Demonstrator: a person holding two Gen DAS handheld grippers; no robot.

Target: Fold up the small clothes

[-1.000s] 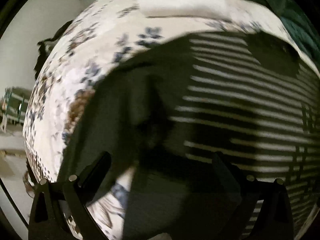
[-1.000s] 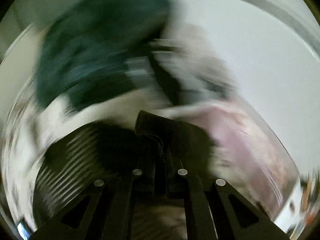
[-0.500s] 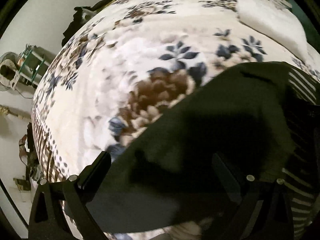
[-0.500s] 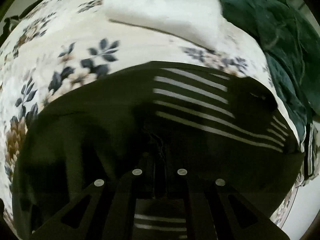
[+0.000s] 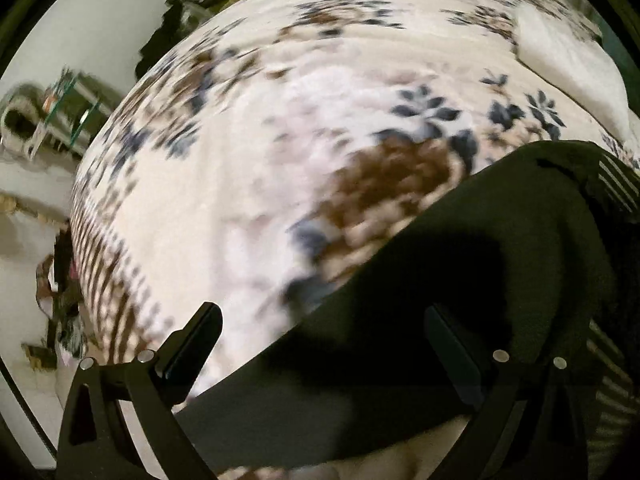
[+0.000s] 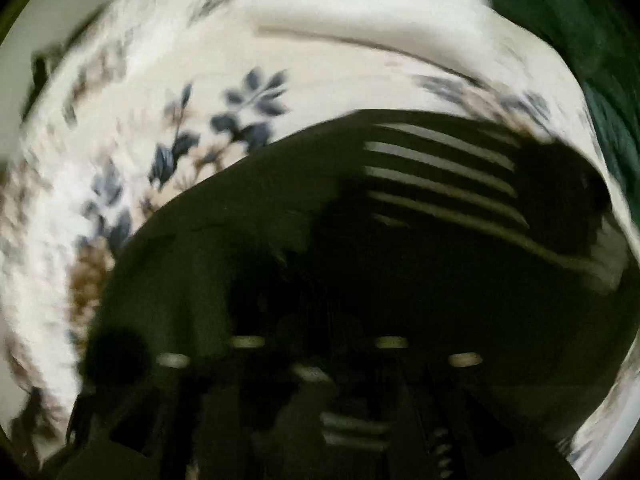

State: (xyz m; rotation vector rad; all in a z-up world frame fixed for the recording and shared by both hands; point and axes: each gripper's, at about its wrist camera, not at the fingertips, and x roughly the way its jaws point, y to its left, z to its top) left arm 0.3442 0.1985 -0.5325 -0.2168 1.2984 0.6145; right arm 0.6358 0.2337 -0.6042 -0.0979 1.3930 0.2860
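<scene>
The largest surface in both views is a bed covered by a cream fleece blanket printed with navy and brown flowers [image 5: 320, 128], which fills most of the left wrist view and the upper left of the right wrist view. On it lies the task's thing, a dark green-black knitted garment with thin white stripes [image 5: 472, 280], spread flat across the near right part of the blanket in the left wrist view and across the lower centre of the right wrist view [image 6: 320, 240]; its plain dark portion faces left and its striped portion shows toward the right edge. A dark green crumpled cloth [image 6: 580, 40] occupies the upper right corner of the right wrist view, beside the blanket. A folded white cloth [image 5: 568, 56] rests on the blanket beyond the garment, apart from it. The left tool [image 5: 320, 344] stands with its two black fingers wide apart; the right finger [image 5: 452, 356] lies over the dark garment, the left finger over bare blanket, and nothing is held between them. The right tool [image 6: 320, 368] is low over the garment, but that view is blurred and dark, so its state cannot be determined.
</scene>
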